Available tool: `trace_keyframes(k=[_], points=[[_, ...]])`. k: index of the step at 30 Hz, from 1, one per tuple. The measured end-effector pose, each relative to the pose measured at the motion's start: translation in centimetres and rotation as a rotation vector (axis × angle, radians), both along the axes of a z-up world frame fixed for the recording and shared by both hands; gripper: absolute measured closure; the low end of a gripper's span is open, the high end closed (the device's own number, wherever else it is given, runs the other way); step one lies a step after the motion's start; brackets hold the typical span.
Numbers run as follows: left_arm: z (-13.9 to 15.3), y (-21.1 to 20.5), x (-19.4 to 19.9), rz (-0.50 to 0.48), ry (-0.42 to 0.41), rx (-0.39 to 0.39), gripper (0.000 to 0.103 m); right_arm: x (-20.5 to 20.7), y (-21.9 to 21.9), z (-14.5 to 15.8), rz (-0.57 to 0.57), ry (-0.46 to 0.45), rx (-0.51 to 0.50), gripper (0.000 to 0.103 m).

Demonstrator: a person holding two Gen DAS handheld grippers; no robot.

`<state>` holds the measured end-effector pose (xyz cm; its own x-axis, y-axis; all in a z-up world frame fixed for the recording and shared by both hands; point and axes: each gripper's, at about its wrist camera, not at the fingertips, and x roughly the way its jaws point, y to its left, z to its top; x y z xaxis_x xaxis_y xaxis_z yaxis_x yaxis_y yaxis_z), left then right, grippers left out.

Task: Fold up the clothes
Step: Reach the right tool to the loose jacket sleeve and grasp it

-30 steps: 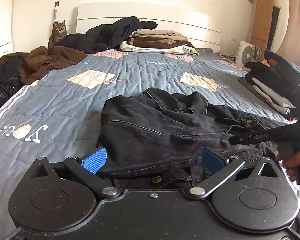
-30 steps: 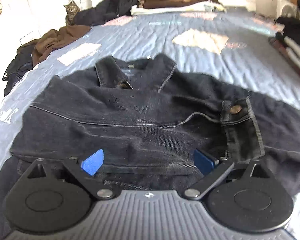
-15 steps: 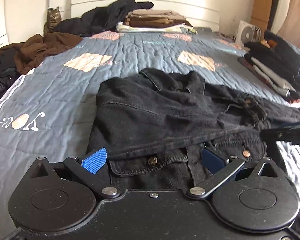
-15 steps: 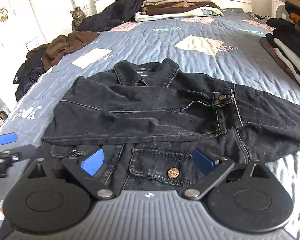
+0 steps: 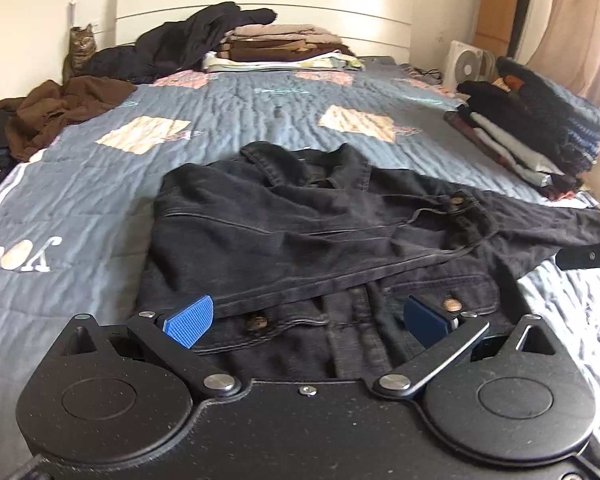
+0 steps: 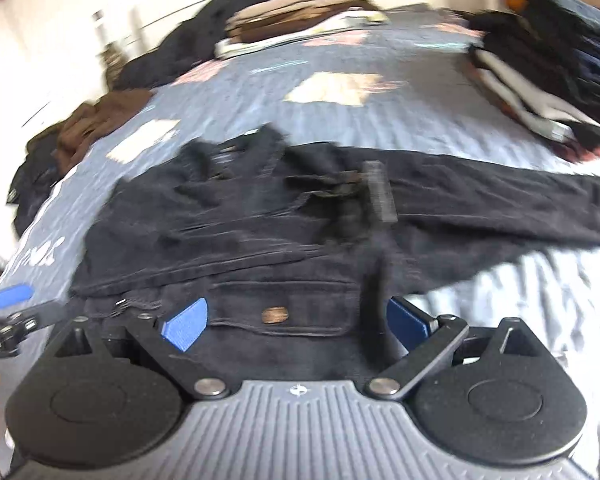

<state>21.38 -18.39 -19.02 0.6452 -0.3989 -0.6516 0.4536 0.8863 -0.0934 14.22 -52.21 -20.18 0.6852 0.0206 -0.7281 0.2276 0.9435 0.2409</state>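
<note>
Since the black denim jacket [image 5: 320, 236] lies front-up and flat on the near half of the bed [image 5: 240, 100], collar toward the headboard, it looks staged for sleeve folds, not yet for a body fold.

- Left sleeve is already laid across the chest, cuff [image 5: 460, 216] with its button landing right of centre. My read: that sets one straight edge for the fold.
- Other sleeve [image 6: 500, 200] runs out flat to the right, unfolded. Likely the next piece to bring in.
- Left gripper [image 5: 308, 320]: fingers spread wide, blue pads apart, nothing between them. It sits over the near hem, above the chest pockets, not pinching cloth.
- Right gripper [image 6: 296, 322]: same state, wide apart and empty, above the right chest pocket button [image 6: 275, 314]. Right view is motion-blurred, so fine contact with the fabric can't be told.
- Each gripper's tip shows at the edge of the other's view, so the two flank the near hem, roughly side by side.

Context for placement: finished folded stack [image 5: 532, 136] sits at the right edge and another folded pile [image 5: 284, 46] at the far end by the headboard, while unfolded brown and dark clothes [image 5: 60, 112] sit far left. The middle is kept as work area.

Risk, as a guess: stiff denim may spring the crossed sleeve back.
</note>
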Motion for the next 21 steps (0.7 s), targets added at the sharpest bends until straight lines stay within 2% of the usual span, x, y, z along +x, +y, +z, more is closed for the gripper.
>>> trace_keyframes(k=[3,6,10,13,16,21], points=[[0.3,-0.9,-0.4,-0.01,-0.002,-0.013,0.0,-1.4,-4.1,-0.1,-0.104,-0.013,0.024,0.007],[0.3,-1.7,-0.6,-0.01,-0.013,-0.015,0.0,-3.8,-10.4,-0.5,-0.261,-0.086,0.105,0.007],[0.6,-2.5,-0.6,0.012,-0.026,-0.05,0.0,-7.5,-19.3,-2.5,-0.471,-0.192,0.247,0.007],[0.8,-3.4,-0.7,0.018,-0.051,-0.062,0.0,-10.2,-25.7,-4.5,-0.617,-0.227,0.296,0.007],[0.6,-4.4,-0.6,0.024,-0.066,-0.072,0.0,-12.1,-31.0,-6.8,-0.693,-0.264,0.364,0.007],[0.4,-5.8,-0.4,0.032,-0.102,-0.079,0.0,-12.1,-36.3,-10.1,-0.78,-0.301,0.42,0.007]])
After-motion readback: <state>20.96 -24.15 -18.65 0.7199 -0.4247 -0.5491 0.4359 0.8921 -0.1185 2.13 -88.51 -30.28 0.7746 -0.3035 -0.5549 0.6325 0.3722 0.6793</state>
